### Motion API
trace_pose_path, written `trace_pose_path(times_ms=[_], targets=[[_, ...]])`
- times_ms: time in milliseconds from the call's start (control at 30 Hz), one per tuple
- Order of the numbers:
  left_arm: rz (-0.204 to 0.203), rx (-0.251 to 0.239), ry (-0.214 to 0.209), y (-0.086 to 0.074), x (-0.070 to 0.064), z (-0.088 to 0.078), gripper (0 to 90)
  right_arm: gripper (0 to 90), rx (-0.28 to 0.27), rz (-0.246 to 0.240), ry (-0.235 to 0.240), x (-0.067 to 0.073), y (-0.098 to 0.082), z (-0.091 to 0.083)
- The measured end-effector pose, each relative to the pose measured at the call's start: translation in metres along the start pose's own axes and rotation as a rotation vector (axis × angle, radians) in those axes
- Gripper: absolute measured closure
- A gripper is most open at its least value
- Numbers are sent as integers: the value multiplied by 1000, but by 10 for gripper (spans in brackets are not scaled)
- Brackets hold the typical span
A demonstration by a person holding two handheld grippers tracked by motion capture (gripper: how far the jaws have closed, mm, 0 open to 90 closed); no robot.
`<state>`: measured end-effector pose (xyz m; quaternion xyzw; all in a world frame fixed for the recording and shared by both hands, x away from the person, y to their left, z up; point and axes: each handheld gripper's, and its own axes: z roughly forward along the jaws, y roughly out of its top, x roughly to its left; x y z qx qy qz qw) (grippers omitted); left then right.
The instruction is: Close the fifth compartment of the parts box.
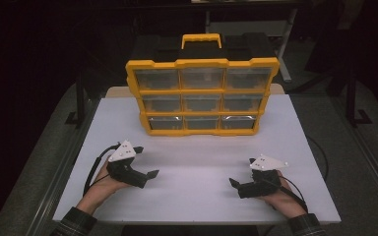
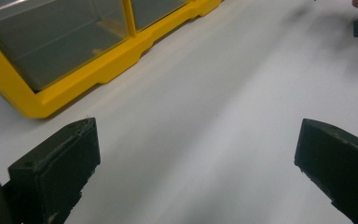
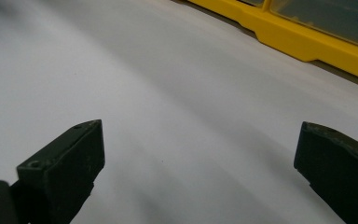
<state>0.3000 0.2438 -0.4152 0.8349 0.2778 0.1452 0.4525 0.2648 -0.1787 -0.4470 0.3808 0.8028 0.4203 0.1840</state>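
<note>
White surface (image 1: 197, 167) at frame centre; our left gripper (image 1: 146, 162) and right gripper (image 1: 242, 172), both wide, should approach the yellow organizer (image 1: 202, 96) squarely.

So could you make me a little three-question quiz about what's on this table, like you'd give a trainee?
1. True or false: the left gripper is shut on a drawer of the yellow organiser.
2. How many clear drawers does the organiser's front show? A) six B) nine C) twelve
3. Fill in: the right gripper rests on the white ____, its jaws wide apart.

Key
1. False. Its jaws stand open and hold nothing, apart from the organiser.
2. B, three rows of three.
3. Table.
</note>
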Motion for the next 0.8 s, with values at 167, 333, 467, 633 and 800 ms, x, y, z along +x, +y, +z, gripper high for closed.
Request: trace_pose_path(times_ms=[167, 333, 467, 633, 800], targets=[[-17, -2, 8, -11, 0, -4, 0, 13, -1, -4, -1, 0, 0, -1], [-33, -8, 15, -20, 0, -10, 0, 13, 1, 2, -2, 0, 0, -1], [-32, -14, 17, -28, -2, -13, 0, 13, 1, 1, -3, 0, 0, -1], [-24, 1, 14, -32, -4, -12, 0, 13, -1, -5, -4, 0, 0, -1], [-35, -3, 12, -33, -5, -11, 0, 13, 4, -9, -5, 1, -1, -1]])
